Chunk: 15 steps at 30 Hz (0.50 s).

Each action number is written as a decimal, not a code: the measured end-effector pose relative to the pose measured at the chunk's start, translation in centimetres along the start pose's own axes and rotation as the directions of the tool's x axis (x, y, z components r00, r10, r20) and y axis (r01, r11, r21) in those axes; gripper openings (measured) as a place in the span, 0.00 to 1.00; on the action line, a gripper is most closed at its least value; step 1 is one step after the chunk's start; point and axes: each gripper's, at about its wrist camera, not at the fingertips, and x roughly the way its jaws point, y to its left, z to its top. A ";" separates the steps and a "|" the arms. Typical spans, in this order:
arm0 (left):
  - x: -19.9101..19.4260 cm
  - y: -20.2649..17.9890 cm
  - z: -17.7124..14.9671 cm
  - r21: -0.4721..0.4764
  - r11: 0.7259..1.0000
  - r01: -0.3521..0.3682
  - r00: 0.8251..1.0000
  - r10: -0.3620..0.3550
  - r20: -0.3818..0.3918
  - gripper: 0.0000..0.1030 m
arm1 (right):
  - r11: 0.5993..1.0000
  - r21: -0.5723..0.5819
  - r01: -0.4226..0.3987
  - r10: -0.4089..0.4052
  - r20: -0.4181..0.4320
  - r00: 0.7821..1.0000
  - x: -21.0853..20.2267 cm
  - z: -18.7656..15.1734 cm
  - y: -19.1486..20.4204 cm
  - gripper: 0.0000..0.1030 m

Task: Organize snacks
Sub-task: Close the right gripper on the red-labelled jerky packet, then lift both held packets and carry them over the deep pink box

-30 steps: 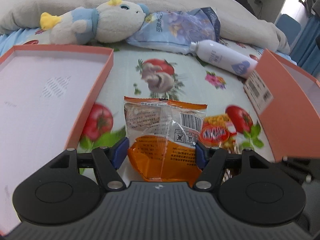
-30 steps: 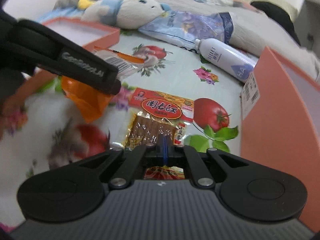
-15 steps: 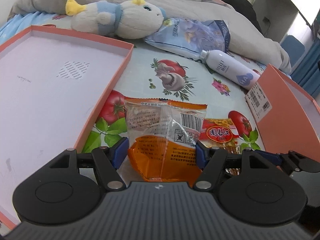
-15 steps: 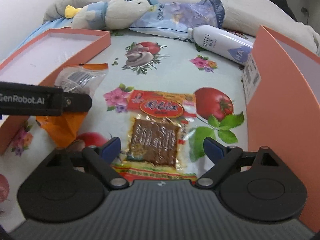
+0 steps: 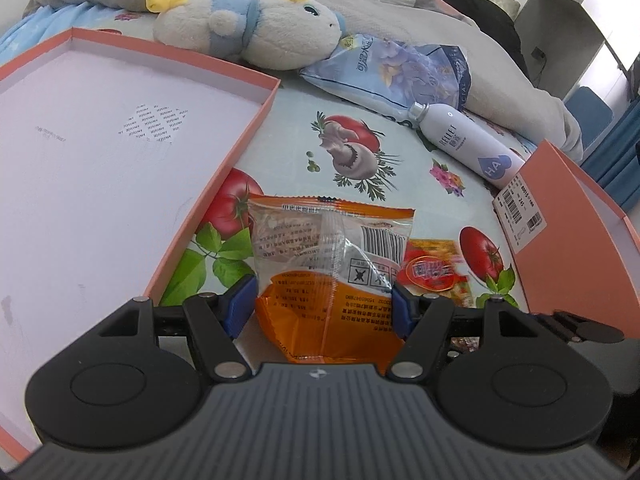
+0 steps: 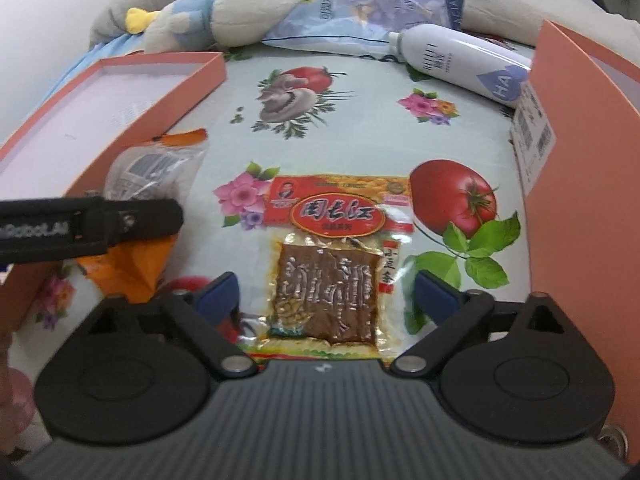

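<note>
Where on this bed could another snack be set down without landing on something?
The pink box lid has a bare floor. The cloth between the orange packet, white bottle and plush toy is free. It is crowded near the red snack packet beside the other box.

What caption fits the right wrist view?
Open right claw straddles the red tofu snack packet lying on the fruit-print cloth.

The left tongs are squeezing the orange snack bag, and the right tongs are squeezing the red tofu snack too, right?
Not quite. The left tongs do squeeze the orange snack bag. But the right wrist view shows the right tongs have just opened wide: the red tofu snack lies loose between them on the tablecloth, touched by neither pad.
</note>
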 end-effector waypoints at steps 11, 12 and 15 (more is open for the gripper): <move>-0.9 -0.7 0.5 -0.003 1.000 0.010 1.000 -0.010 0.029 0.70 | 0.999 -0.038 -0.034 0.035 0.011 0.999 -1.1 -0.1 1.3 0.55; -1.1 -0.7 0.5 -0.003 1.000 0.009 0.999 -0.009 0.031 0.70 | 0.999 -0.035 -0.036 0.036 0.011 0.999 -1.2 -0.1 1.3 0.55; -1.7 -0.7 0.5 -0.004 1.000 0.000 0.999 0.000 0.038 0.70 | 0.998 -0.045 -0.035 0.035 0.009 0.999 -1.7 -0.3 1.6 0.55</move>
